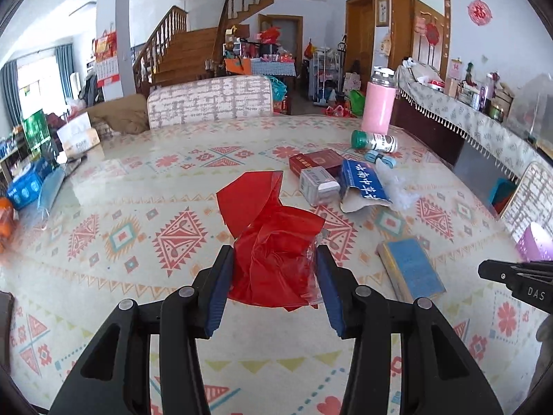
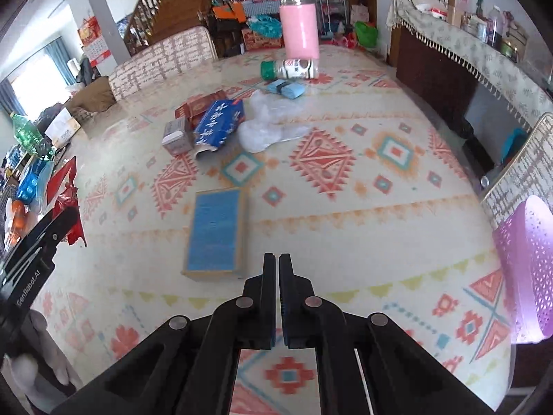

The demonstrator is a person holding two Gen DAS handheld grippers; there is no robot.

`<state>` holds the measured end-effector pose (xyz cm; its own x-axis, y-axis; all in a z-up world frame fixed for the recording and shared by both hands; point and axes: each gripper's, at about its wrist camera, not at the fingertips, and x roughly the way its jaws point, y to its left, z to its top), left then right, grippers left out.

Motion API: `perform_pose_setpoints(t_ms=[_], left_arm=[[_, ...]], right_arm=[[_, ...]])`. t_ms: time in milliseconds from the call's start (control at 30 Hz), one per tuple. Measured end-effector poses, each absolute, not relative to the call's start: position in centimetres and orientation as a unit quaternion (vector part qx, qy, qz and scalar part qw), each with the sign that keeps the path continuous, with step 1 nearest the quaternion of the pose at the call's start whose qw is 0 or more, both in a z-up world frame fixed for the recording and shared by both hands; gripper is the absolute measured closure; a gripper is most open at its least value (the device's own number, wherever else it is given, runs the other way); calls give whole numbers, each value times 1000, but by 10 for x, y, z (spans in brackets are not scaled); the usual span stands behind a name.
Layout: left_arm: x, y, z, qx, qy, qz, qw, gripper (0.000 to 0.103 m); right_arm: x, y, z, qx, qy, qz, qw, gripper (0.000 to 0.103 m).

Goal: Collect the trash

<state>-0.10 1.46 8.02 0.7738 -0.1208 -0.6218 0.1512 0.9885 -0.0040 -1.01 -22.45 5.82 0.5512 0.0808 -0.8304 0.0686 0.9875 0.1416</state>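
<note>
Fingers of the left gripper (image 1: 274, 259) are being pressed against a crumpled red plastic wrapper (image 1: 273, 242), which is being held between the blue pads above the table (image 1: 103, 276). The right gripper (image 2: 278, 259) is being kept fully closed with nothing between its fingers, over the near edge of the table.

Just beyond the right gripper's tips, a flat blue-topped box (image 2: 216, 233) is lying on the patterned tablecloth. Further toward the middle of the table, a grey box (image 2: 178, 136), a dark red box (image 2: 200, 103) and a torn blue carton (image 2: 219, 122) are being shown bunched together, with a clear plastic bag (image 2: 266, 128) just beside the carton. Toward the far edge, a small folded blue packet (image 2: 287, 88) is lying near a tipped bottle with a green cap (image 2: 290, 69), and a pink bottle (image 2: 299, 26) is standing upright behind it. A purple perforated basket (image 2: 528, 269) is being seen at the table's right edge.
</note>
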Motion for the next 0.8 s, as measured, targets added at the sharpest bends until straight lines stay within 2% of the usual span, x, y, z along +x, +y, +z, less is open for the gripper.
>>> perform_pose_setpoints(t_ms=[33, 67, 133, 267, 500, 533, 667, 800], left_arm=[[-2, 13, 81, 21, 331, -76, 940, 56], [-3, 13, 81, 17, 334, -79, 939, 56], [-5, 14, 82, 7, 340, -83, 937, 56], [-11, 16, 86, -2, 347, -82, 934, 56], [-29, 20, 97, 9, 336, -79, 938, 56], [-31, 20, 98, 11, 334, -78, 939, 56], [-35, 23, 101, 15, 331, -77, 940, 56], [-37, 22, 102, 14, 331, -79, 940, 56]], right_arm=[[-12, -229, 56, 74, 471, 2, 879, 84], [-12, -232, 55, 79, 472, 4, 878, 54], [-11, -233, 53, 103, 463, 27, 880, 25], [-3, -211, 55, 89, 452, 54, 886, 25], [32, -174, 27, 59, 477, 38, 876, 25], [36, -171, 24, 55, 480, 35, 875, 26], [40, -160, 17, 30, 481, 16, 876, 43], [34, -155, 18, 13, 480, 20, 877, 45]])
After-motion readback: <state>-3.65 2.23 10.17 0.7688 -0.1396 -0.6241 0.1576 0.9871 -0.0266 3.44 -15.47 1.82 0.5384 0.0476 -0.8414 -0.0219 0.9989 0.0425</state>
